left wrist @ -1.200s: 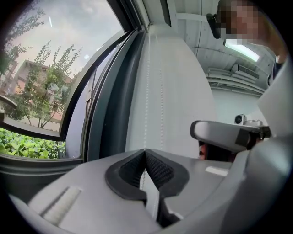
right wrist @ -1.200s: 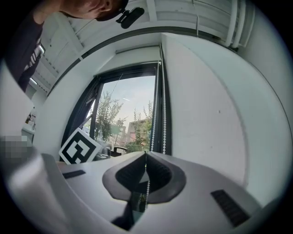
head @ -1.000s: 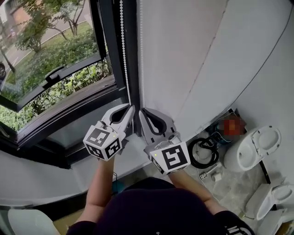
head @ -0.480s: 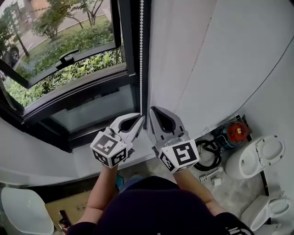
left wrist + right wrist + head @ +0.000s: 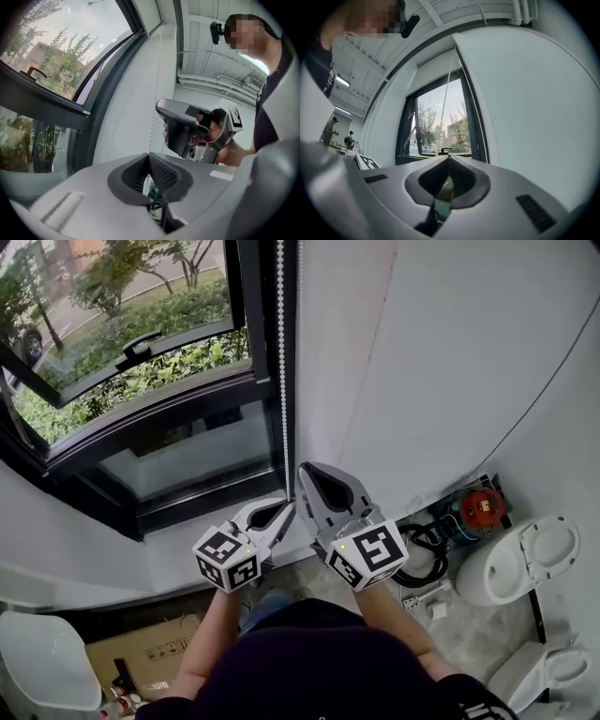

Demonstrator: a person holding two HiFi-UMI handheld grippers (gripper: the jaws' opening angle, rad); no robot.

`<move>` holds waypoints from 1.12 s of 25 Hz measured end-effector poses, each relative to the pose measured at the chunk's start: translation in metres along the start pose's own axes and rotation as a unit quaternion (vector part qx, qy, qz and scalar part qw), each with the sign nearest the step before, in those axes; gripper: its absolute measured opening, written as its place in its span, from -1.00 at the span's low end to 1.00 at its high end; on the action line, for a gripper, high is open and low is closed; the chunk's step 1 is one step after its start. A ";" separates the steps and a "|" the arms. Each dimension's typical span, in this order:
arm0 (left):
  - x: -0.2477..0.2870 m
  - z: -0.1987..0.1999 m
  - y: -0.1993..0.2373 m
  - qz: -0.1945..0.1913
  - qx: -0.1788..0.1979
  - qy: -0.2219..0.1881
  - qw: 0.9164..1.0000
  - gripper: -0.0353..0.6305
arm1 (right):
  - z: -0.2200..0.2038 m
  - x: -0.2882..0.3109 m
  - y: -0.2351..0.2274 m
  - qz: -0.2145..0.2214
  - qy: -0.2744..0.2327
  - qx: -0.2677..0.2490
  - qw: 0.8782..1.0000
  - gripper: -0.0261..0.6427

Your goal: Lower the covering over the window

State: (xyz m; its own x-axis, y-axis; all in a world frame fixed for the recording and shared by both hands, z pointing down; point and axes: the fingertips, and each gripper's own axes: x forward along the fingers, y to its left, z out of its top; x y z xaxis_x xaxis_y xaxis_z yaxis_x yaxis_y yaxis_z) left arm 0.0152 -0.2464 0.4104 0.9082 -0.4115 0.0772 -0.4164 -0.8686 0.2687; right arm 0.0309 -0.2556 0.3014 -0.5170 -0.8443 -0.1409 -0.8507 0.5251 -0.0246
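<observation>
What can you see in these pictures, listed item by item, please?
window: one, black frame, upper left, sash open
bead chain: one, white, hanging beside the window frame
roller blind: one, white, at the window's top
wall: white, right of the window
toilets: two, white, floor at lower right
coiled cable: one, black, floor by the wall
round object: one, red, beside the cable
cardboard box: one, brown, floor at lower left
forearms: two, bare, bottom centre
left hand-held gripper: one, grey, shut on the bead chain
right hand-held gripper: one, grey, jaws together, beside the chain
</observation>
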 end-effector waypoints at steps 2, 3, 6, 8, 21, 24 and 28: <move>-0.001 -0.009 -0.003 0.000 -0.003 0.010 1.000 -0.86 | -0.002 -0.003 0.001 0.006 0.000 0.006 1.000 -0.89; -0.002 -0.014 -0.004 0.001 -0.005 0.014 1.000 -0.86 | -0.004 -0.005 0.002 0.009 0.001 0.009 1.000 -0.89; -0.006 -0.023 -0.007 0.000 -0.015 0.015 1.000 -0.86 | -0.010 -0.009 0.008 0.032 0.012 0.009 0.999 -0.89; -0.009 -0.025 -0.008 -0.002 -0.017 0.012 1.000 -0.86 | -0.012 -0.010 0.015 0.055 0.019 0.013 0.998 -0.89; -0.031 -0.027 -0.027 -0.033 -0.028 0.010 0.999 -0.86 | -0.008 -0.021 0.047 0.119 0.029 0.111 0.986 -0.82; -0.042 -0.029 -0.031 -0.037 -0.036 0.010 0.999 -0.86 | -0.004 -0.019 0.062 0.126 0.043 0.098 0.986 -0.75; -0.057 -0.031 -0.042 -0.050 -0.043 -0.002 0.998 -0.86 | -0.003 -0.017 0.081 0.126 0.064 0.075 0.987 -0.75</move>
State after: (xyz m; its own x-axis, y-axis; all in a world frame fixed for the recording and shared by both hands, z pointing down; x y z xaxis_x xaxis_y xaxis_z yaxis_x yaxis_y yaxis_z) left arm -0.0172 -0.1779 0.4249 0.9446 -0.3257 0.0420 -0.3187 -0.8783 0.3564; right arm -0.0291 -0.1991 0.3045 -0.7258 -0.6870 -0.0361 -0.6754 0.7215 -0.1525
